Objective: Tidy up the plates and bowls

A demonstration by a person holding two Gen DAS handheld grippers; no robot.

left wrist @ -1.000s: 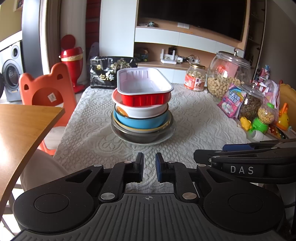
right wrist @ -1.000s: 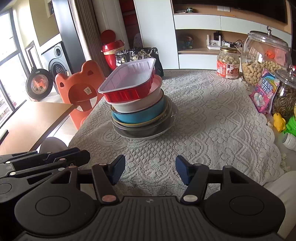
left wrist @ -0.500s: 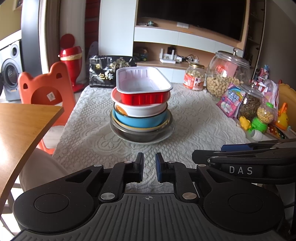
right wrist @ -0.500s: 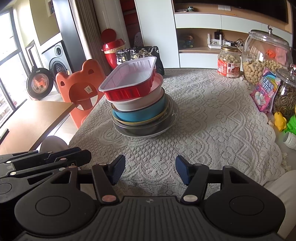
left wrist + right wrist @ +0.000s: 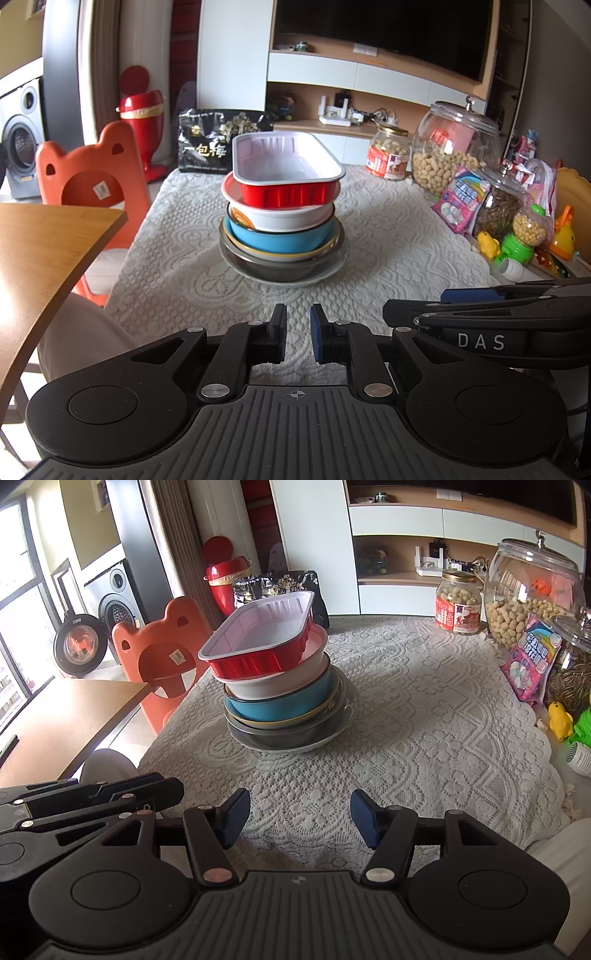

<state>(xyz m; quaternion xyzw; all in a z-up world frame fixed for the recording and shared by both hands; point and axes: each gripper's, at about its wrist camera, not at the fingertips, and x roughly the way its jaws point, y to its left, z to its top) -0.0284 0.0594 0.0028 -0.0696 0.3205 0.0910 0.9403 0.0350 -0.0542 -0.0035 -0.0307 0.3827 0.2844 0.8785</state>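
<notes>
A stack of dishes stands mid-table on the lace cloth. On top is a red foil tray with a white inside. Under it come a white bowl, a blue bowl, a grey metal bowl and a white plate at the bottom. My left gripper is nearly shut and empty, at the near table edge in front of the stack. My right gripper is open and empty, also near the front edge. Each gripper shows in the other's view.
Glass jars of peanuts and seeds, a pink snack bag and small toys line the right side. A black bag stands at the far edge. A wooden table and an orange chair are on the left.
Both grippers have drifted very slightly; the stack looks a touch lower and nearer in the views. Jaw openings are unchanged.
</notes>
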